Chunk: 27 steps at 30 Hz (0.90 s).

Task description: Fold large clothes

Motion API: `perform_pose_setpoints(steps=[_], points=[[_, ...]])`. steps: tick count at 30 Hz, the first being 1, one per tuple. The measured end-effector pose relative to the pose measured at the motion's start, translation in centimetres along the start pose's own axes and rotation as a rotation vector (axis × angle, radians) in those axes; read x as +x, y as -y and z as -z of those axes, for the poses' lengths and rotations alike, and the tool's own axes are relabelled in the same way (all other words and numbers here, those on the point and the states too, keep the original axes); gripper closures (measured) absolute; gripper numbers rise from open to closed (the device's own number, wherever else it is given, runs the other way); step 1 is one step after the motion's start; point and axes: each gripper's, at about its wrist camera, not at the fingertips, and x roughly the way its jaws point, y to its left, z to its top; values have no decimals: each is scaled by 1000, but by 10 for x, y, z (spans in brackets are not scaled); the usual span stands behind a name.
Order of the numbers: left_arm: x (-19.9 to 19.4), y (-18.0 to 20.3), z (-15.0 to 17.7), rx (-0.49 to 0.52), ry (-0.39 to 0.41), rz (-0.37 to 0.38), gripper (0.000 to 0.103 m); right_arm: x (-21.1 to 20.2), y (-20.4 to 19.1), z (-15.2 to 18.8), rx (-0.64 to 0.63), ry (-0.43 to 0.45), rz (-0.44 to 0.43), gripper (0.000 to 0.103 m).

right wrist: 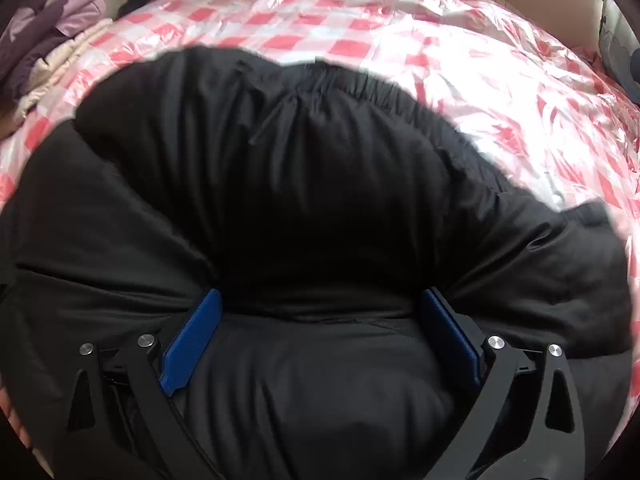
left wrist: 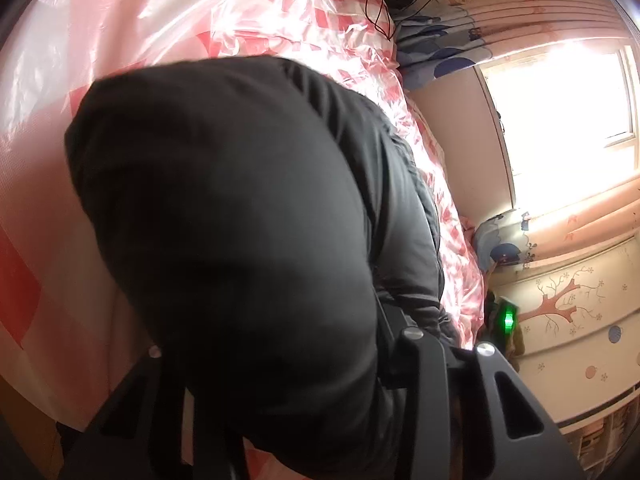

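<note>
A big black puffy jacket lies on a bed covered with red-and-white checked plastic sheet. My right gripper has its blue pads wide apart with a thick bulge of the jacket between them, pressing in from both sides. In the left wrist view the jacket fills the middle and drapes over my left gripper; its fingertips are hidden under the fabric, only the black linkage shows.
The checked sheet spreads over the bed. Purple and cream bedding lies at the far left. A bright window, pink curtains, a painted wall, a black cable and a green-lit device stand at the right.
</note>
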Motion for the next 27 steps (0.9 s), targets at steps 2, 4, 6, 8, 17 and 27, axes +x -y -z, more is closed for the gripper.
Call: perform_pose_setpoints(steps=[2,4,6,8,17,27], points=[[0,-3,-1,-12,-5,16,65,-20,3,-2,13,79,1,8],[1,-3,-2,-22,-4,20,65,-32,5,-21,22,128,45,7],[1,-5,-2,-36,-6,15,62,-16,10,-43,38,96,93,7],[4,-8,-4,-69,-11,29,57,26,11,-50,18,0,156,7],[9,-14,-8,-116,-15,52,48,-42,-2,-3,-52,102,60,6],[6,9,-2,3,48,-53,48,-46,-29,63,-126,33,82,6]])
